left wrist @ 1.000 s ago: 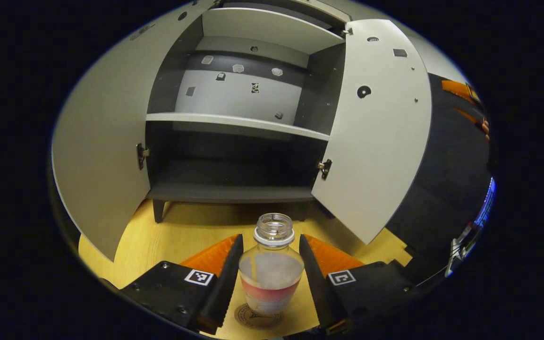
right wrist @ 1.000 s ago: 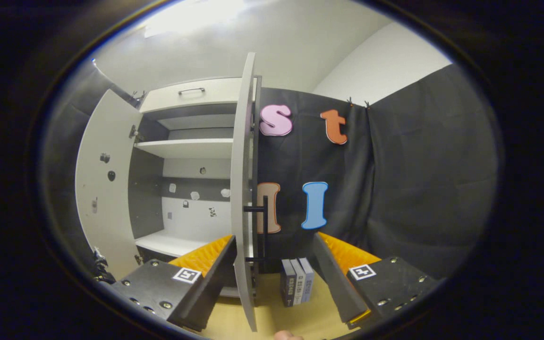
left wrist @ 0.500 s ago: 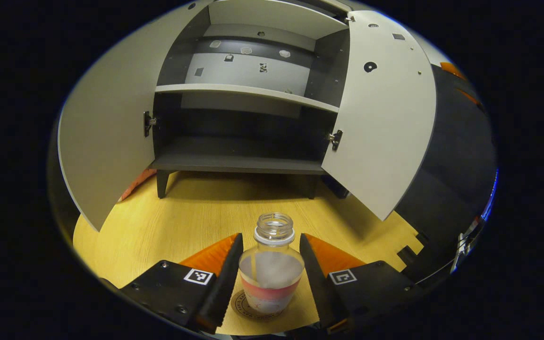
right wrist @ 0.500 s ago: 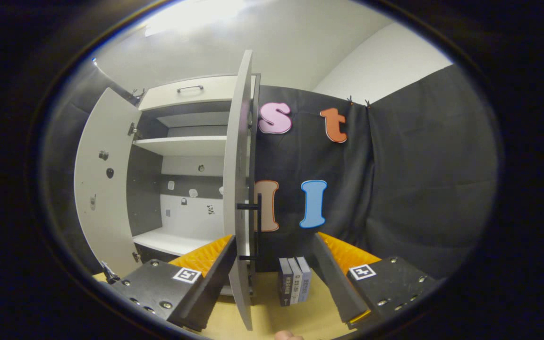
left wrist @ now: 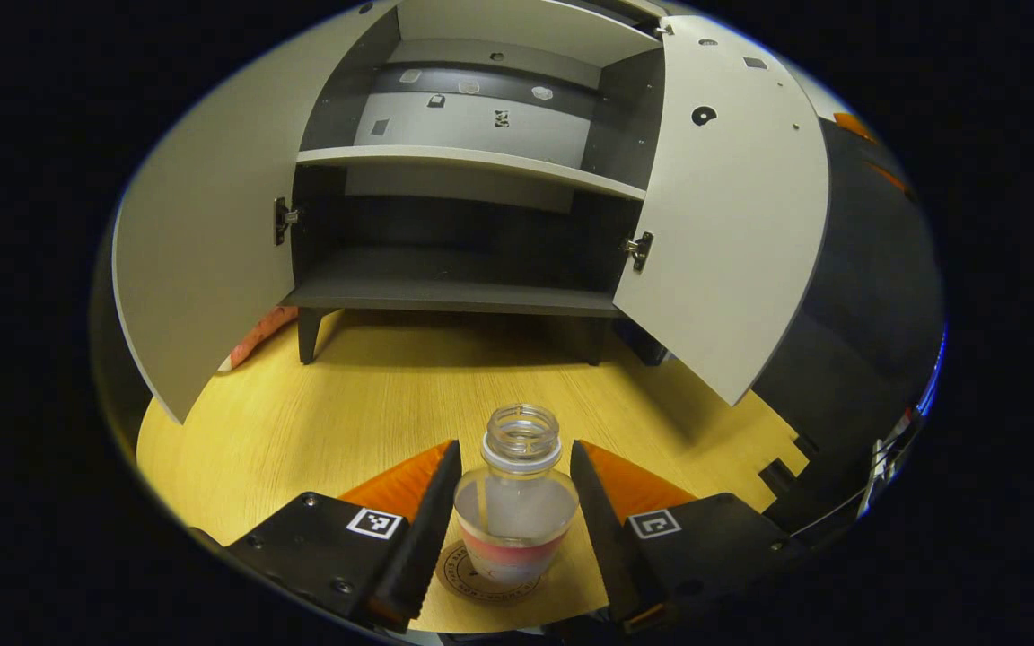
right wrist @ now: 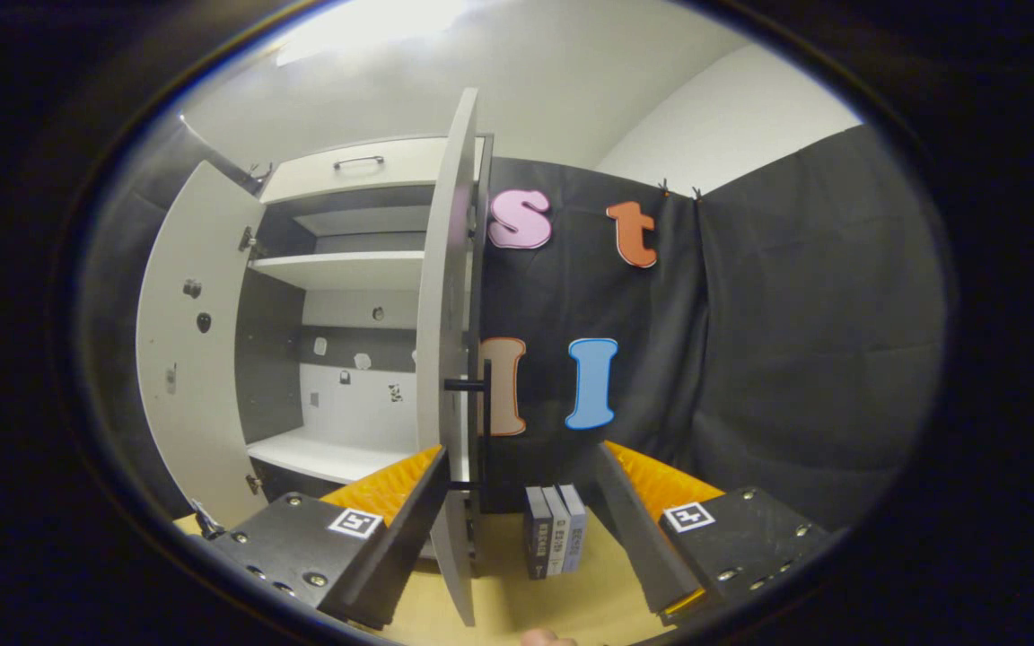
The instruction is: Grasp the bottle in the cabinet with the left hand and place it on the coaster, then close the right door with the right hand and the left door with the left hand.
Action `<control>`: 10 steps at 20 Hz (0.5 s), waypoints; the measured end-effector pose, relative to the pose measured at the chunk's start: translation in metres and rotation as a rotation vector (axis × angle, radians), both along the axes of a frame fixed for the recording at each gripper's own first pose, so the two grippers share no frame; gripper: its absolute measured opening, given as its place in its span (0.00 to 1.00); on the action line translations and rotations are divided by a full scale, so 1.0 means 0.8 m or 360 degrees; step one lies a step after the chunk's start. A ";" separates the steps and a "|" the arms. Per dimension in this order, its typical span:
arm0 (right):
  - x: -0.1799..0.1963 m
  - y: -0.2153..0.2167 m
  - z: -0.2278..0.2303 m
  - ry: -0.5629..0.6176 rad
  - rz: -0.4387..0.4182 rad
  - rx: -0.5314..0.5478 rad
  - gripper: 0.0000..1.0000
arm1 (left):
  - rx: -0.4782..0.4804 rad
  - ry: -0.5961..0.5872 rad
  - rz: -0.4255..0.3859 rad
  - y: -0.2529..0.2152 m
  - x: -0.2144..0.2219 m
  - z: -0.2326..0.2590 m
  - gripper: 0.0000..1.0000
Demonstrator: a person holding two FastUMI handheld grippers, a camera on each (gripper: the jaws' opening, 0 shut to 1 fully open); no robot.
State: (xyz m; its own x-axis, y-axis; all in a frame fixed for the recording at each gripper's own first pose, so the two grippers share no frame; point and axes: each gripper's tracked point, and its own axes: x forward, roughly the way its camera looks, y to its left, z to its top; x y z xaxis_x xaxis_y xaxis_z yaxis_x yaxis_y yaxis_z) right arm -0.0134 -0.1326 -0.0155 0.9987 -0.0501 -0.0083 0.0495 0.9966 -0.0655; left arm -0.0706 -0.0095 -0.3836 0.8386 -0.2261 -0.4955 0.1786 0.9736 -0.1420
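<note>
The bottle [left wrist: 517, 511] is out of the cabinet [left wrist: 459, 224] and stands upright between the fingers of the left gripper [left wrist: 510, 520], with its base over the round coaster [left wrist: 472, 574] on the wooden table [left wrist: 373, 404]. I judge it set down, or very nearly, though I cannot tell whether the base bears fully on the coaster. The fingers sit close on either side of the bottle's body; whether they press on it or have let go, I cannot tell. So the first part of the job looks almost done, with the release left to come.

Both doors are open. In the left gripper view the left door [left wrist: 203, 242] and the right door [left wrist: 732, 224] swing wide, and the shelves between them look bare. In the right gripper view the right gripper [right wrist: 517, 529] hangs with its jaws spread and holding nothing, and the right door [right wrist: 445, 359] stands edge-on just ahead of it, its dark handle [right wrist: 481, 422] on the far face.

A few small books [right wrist: 556, 529] stand on the table just beyond that door's edge. They seem to be on the outer side, so I doubt they block the swing. The bottle stands well in front of the cabinet, apparently out of the doors' paths.
</note>
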 end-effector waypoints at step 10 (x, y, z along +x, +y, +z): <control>0.003 0.021 -0.008 0.0021 0.0052 0.0005 0.98 | 0.0058 0.0067 -0.0094 -0.013 -0.023 -0.003 0.78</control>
